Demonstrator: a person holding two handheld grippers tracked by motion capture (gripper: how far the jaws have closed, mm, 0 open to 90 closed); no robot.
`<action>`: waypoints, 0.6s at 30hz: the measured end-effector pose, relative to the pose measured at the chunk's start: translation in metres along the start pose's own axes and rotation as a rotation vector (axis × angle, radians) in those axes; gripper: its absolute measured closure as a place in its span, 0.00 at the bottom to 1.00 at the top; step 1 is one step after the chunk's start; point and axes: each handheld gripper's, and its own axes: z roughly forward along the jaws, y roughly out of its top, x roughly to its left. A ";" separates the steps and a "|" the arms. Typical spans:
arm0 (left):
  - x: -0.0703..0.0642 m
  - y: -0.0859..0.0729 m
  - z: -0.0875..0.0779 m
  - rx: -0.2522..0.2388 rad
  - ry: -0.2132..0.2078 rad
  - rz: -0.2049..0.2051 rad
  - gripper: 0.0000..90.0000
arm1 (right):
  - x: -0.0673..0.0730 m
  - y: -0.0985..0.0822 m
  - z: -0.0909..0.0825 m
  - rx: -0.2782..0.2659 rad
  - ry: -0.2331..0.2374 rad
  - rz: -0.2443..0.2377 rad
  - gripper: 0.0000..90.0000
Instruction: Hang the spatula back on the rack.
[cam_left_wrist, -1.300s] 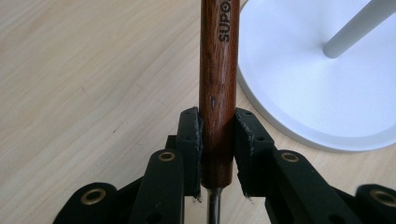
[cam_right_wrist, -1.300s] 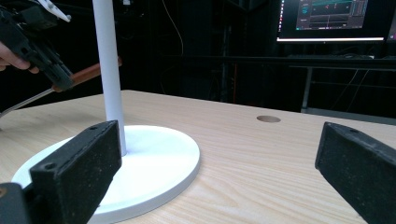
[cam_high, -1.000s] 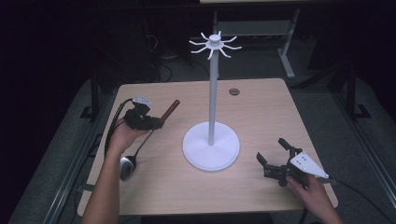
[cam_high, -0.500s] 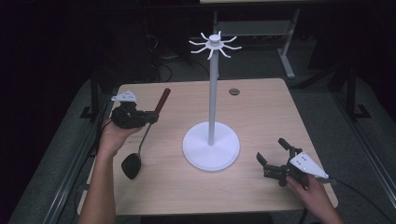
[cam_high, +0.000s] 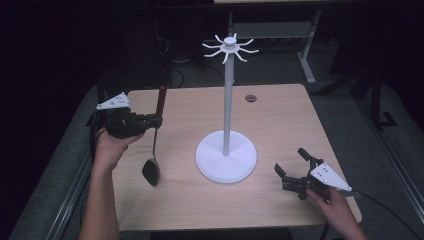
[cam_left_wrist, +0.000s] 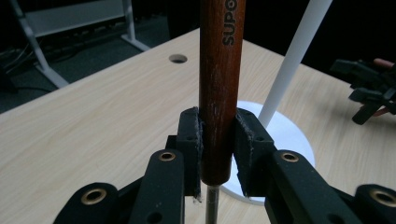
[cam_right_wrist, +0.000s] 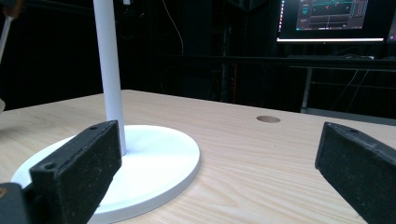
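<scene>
Over the table's left side a ladle (cam_high: 154, 145) is held upright, wooden handle clamped in the left gripper (cam_high: 153, 121), right gripper (cam_high: 292, 172) spread empty near right; a swing could strike the white stand (cam_high: 227, 130).

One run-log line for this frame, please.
left gripper: shut on ladle handle, ladle upright | right gripper: open, empty | hook stand: bare

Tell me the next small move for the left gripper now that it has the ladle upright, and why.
Probably raise the left gripper higher. It is shut on the ladle by its wooden handle, bowl hanging down near the table, while the hooks atop the white stand sit well above the handle's end. The right gripper rests open beside the stand's base.
</scene>
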 end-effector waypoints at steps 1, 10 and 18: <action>-0.001 0.000 -0.001 -0.008 0.000 -0.002 0.81 | 0.000 0.000 0.000 0.000 0.000 0.000 0.00; -0.004 0.005 -0.014 -0.048 -0.013 0.013 0.81 | 0.000 0.000 0.000 0.000 0.000 0.000 0.00; -0.008 0.010 -0.020 -0.097 -0.037 0.014 0.81 | 0.000 0.000 0.000 0.000 0.000 0.000 0.00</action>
